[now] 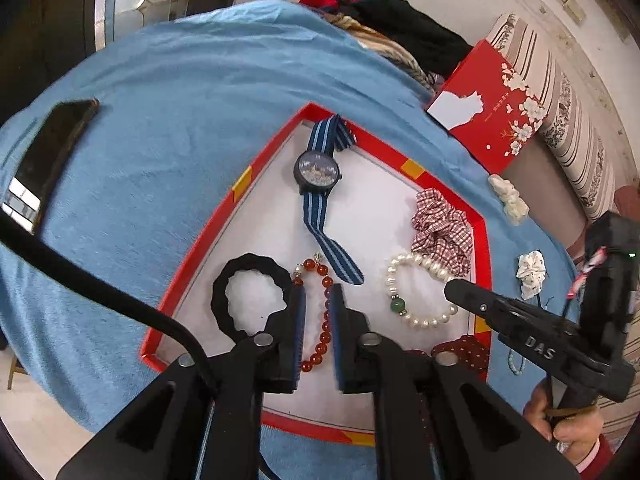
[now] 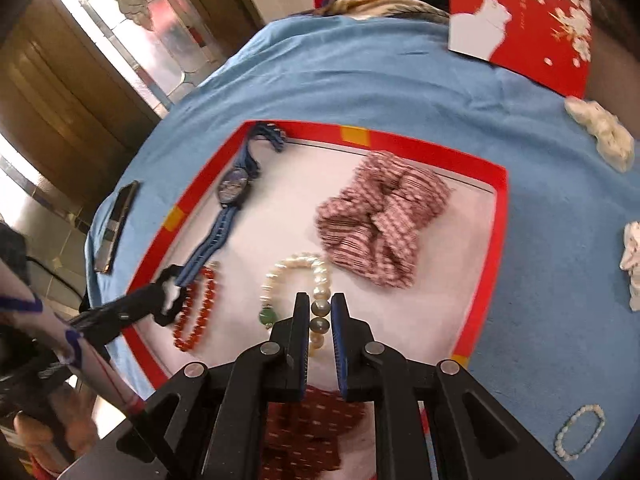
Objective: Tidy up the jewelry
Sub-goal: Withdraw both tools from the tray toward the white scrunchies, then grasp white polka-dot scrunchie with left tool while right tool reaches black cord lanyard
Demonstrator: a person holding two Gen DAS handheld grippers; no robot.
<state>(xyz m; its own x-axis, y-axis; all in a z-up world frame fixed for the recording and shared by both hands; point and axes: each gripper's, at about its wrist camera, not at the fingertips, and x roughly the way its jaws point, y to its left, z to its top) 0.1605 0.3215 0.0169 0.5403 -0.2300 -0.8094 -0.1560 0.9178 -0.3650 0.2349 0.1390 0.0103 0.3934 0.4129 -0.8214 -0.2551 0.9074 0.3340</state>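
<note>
A blue cloth covers the table. At the left of the frame a dark phone lies flat on it. At the top, a heap of red and black clothing sits beyond the cloth's far edge.
</note>
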